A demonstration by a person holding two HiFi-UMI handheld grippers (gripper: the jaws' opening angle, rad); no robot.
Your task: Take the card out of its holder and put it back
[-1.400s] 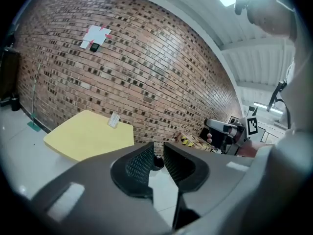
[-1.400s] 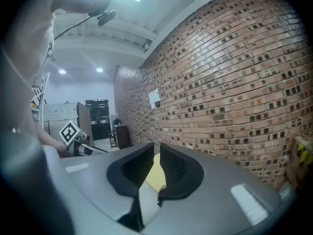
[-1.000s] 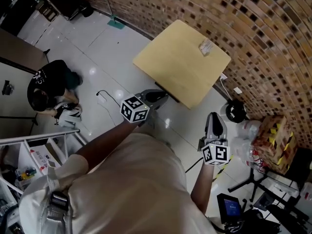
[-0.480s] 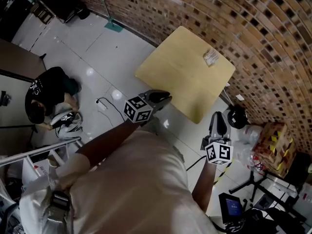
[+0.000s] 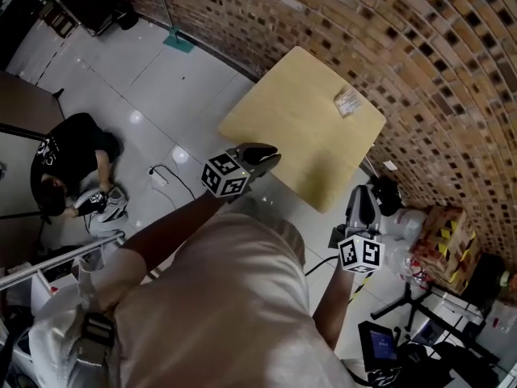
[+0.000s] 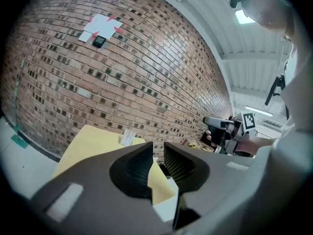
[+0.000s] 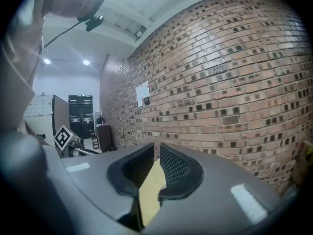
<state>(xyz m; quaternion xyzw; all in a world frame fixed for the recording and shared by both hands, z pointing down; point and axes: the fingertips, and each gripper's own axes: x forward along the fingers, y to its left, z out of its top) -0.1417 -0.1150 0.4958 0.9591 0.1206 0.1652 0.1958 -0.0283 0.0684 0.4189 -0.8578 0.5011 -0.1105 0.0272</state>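
A small white card holder (image 5: 347,102) lies near the far right corner of the square yellow table (image 5: 299,128), by the brick wall. It also shows in the left gripper view as a pale holder (image 6: 128,137) on the table (image 6: 90,142). My left gripper (image 5: 271,153) hovers at the table's near edge, its jaws a narrow slit apart and empty (image 6: 158,148). My right gripper (image 5: 361,191) hangs off the table's right corner, short of it. Its jaws also stand slightly apart with nothing in them (image 7: 157,148); only the yellow table (image 7: 150,187) shows through the gap.
A person in black (image 5: 69,164) crouches on the white tiled floor at the left, with a cable (image 5: 166,176) nearby. A brick wall (image 5: 404,47) runs behind the table. Bags and a striped box (image 5: 444,237) crowd the right, with a tripod (image 5: 412,297) below.
Both grippers have moved closer to the table: the left now reaches its near edge and the right nears its right corner. The jaws look unchanged.
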